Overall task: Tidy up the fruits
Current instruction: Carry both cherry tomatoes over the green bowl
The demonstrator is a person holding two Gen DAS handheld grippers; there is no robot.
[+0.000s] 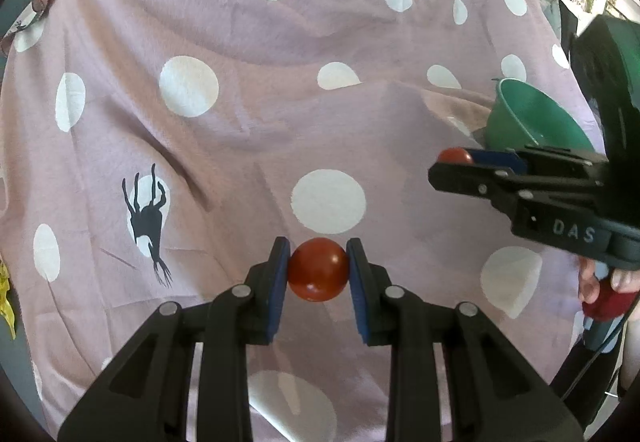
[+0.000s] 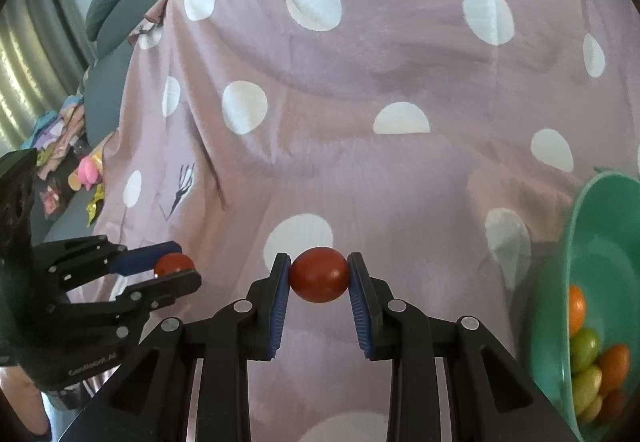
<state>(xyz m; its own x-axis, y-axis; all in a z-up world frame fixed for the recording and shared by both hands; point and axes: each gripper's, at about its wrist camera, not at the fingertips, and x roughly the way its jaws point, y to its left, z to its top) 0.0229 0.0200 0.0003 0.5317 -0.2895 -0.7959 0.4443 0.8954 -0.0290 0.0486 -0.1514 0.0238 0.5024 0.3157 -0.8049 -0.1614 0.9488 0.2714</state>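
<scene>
One red fruit (image 1: 318, 269) between each gripper's (image 1: 319, 268) blue pads (image 1: 282, 278)

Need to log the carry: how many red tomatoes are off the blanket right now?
2. One red tomato is clamped in the left tool, the other red tomato in the right tool. The green bowl may hide more.

1. The green bowl (image 2: 596, 242) is cut off by the right edge in the right wrist view; the fruits (image 2: 592, 362) inside are only partly shown.
2. In the left wrist view, the bowl's lower part is hidden behind the right gripper (image 1: 456, 162).
3. A red fruit (image 1: 454, 155) is largely covered by that gripper's fingers.
4. The objects (image 2: 76, 170) beside the spotted cloth (image 2: 360, 62) are too small to be identified.
5. The hand (image 1: 600, 282) is cut off at the right edge.
</scene>
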